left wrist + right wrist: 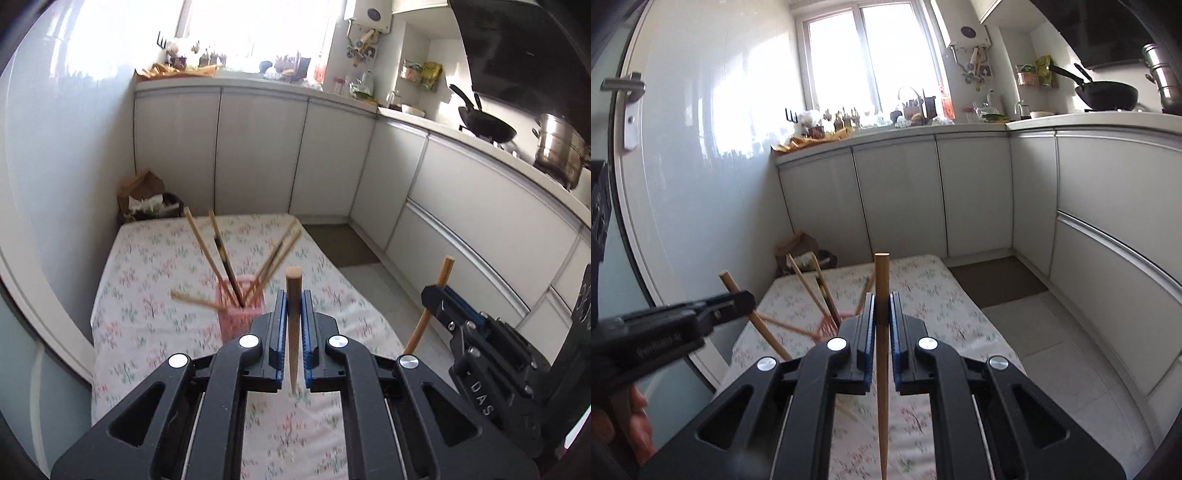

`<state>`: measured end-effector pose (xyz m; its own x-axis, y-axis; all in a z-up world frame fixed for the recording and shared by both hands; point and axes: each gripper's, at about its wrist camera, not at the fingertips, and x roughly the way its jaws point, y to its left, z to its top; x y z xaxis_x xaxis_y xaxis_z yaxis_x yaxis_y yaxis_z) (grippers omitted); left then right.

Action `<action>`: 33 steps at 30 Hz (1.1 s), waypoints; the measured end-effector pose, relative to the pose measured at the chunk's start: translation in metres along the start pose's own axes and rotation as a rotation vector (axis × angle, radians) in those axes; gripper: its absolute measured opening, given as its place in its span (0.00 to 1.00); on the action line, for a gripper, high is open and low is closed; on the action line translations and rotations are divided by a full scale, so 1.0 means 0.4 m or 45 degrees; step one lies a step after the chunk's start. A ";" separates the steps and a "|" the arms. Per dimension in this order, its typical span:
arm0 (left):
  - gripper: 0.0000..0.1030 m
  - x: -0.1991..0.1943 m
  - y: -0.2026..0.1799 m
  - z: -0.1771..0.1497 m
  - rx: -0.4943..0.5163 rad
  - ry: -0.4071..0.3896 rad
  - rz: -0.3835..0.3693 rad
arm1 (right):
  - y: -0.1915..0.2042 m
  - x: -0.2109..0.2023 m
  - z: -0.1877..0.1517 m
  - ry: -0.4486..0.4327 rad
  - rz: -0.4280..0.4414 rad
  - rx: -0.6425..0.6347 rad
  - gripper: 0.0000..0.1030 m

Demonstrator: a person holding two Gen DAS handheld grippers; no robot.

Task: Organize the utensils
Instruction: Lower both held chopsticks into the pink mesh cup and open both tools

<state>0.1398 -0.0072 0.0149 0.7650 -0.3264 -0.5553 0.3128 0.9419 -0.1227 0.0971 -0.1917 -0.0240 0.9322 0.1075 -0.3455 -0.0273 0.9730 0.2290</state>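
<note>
My left gripper (294, 295) is clamped on a wooden chopstick (294, 325), which stands nearly upright between the blue pads: blunt end up at 12 o'clock, tapered tip hanging down at 6 o'clock above the floral tablecloth (147, 325). From these fingers the pink utensil holder (240, 314) lies at about 10 o'clock, just beside and a little ahead, standing on the cloth. Several chopsticks already lean out of it, fanned toward 11 and 1 o'clock, and one pokes low toward 9 o'clock.

My right gripper (882, 306) is likewise closed around a second chopstick (881, 350), also close to vertical, thick end up, point down. In its view the holder (827, 328) peeks out at roughly 10 o'clock, partly hidden behind the left finger, so I judge it further from this hand. The left gripper (738, 299) crosses that view from 9 o'clock, its stick tilted.

I judge the left hand nearer, so it should go first. The stick's long axis already matches the holder's opening; the move needs a short shift toward 10 o'clock, then a straight descent. The leaning sticks crowd the mouth, and a tip could snag one.

Both grippers are held level, fingers pointing forward over the table.
</note>
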 end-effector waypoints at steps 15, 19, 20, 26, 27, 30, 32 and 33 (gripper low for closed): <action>0.06 0.100 0.099 0.236 -0.050 -0.184 0.114 | 0.048 0.175 0.179 -0.168 0.073 0.054 0.07; 0.06 0.161 0.125 0.243 -0.050 -0.188 0.171 | 0.063 0.208 0.177 -0.176 0.082 0.064 0.07; 0.06 0.175 0.128 0.242 -0.049 -0.181 0.174 | 0.066 0.217 0.174 -0.178 0.082 0.064 0.08; 0.25 0.231 0.159 0.219 -0.091 -0.168 0.178 | 0.080 0.243 0.152 -0.194 0.093 0.072 0.07; 0.27 0.219 0.163 0.218 -0.098 -0.192 0.185 | 0.084 0.251 0.152 -0.199 0.093 0.075 0.08; 0.33 0.160 0.168 0.224 -0.084 -0.279 0.215 | 0.097 0.271 0.152 -0.230 0.091 0.075 0.07; 0.38 0.109 0.173 0.233 -0.083 -0.347 0.239 | 0.101 0.286 0.153 -0.249 0.084 0.086 0.07; 0.46 0.089 0.177 0.237 -0.089 -0.374 0.246 | 0.105 0.295 0.153 -0.259 0.082 0.093 0.07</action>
<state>0.2427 0.0404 0.0645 0.9386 -0.1411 -0.3148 0.1149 0.9883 -0.1003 0.2279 -0.1507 0.0004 0.9832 0.1185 -0.1392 -0.0699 0.9472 0.3129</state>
